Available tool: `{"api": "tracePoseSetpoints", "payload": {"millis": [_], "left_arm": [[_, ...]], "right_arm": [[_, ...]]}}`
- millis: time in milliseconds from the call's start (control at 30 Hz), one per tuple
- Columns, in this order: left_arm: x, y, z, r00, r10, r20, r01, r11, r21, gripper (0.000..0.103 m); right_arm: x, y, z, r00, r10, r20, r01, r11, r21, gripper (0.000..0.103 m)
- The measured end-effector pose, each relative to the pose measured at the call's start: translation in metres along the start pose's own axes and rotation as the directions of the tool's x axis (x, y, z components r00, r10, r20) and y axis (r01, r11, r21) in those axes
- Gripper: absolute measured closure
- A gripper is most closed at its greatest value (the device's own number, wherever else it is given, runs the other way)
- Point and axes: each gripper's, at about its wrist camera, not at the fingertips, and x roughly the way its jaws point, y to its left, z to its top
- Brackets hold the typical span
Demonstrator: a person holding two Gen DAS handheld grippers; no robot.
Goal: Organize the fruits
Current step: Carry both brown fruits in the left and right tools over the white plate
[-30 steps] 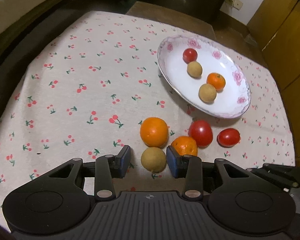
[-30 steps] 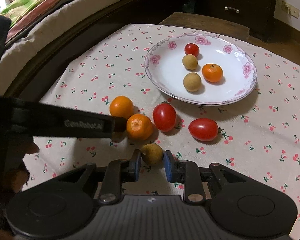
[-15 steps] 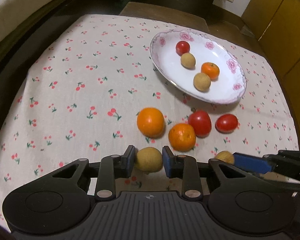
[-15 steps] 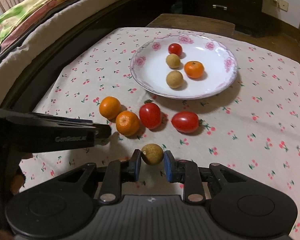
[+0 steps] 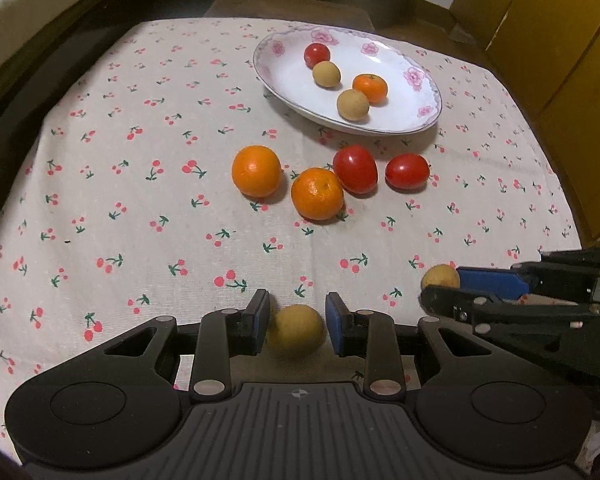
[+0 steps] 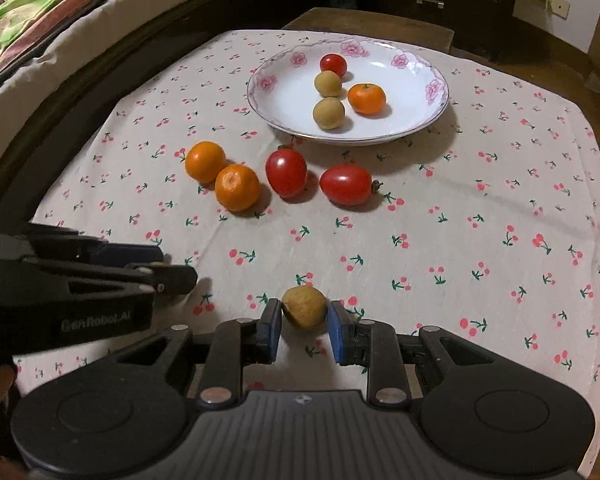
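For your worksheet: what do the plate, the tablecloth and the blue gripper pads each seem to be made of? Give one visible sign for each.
Plate: probably glazed ceramic; glossy white surface with highlights and printed pink flowers at the rim.
Tablecloth: woven fabric, matte; fine weave texture, printed cherries.
Pads: likely rubber or soft plastic, matte blue; the exact material is unclear.

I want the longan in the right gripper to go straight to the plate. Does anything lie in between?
Yes: two red tomatoes lie on the cloth between the longan and the plate.
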Motion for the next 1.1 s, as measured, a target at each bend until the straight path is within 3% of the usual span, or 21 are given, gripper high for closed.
{"api": "tracePoseSetpoints", "payload": {"millis": [200,400,600,767,967,1100], "left_arm": [[0.001,0.001,0.000,1.000,0.005,0.000,-0.005,1.000,0.001,0.046],[-0.006,0.015,0.001,1.000,-0.008,0.009,0.008,0.998,-0.057,0.039],[-0.013,0.023,0.002,0.999,-0.027,0.024,0.029,0.995,-0.095,0.039],[-0.013,0.011,-0.004,0.999,-0.046,0.016,0.047,0.997,-0.057,0.039],[-0.004,0.005,-0.009,1.000,-0.014,-0.003,0.014,0.999,-0.028,0.044],[-0.003,0.002,-0.010,1.000,0.009,0.010,-0.009,1.000,-0.015,0.049]], "right_arm": [[0.001,-0.005,-0.006,1.000,-0.007,0.002,0.008,1.000,-0.017,0.068],[-0.002,-0.004,-0.012,1.000,-0.007,0.005,0.007,0.999,-0.035,0.062],[-0.006,-0.004,-0.015,1.000,-0.017,0.025,0.018,0.999,-0.045,0.056],[-0.008,-0.001,-0.009,0.999,-0.008,0.049,0.011,0.998,-0.056,0.056],[-0.003,0.003,-0.008,0.998,-0.041,0.047,0.045,0.995,-0.086,0.056],[0.003,0.004,-0.008,0.998,-0.055,0.035,0.058,0.994,-0.089,0.066]]}}
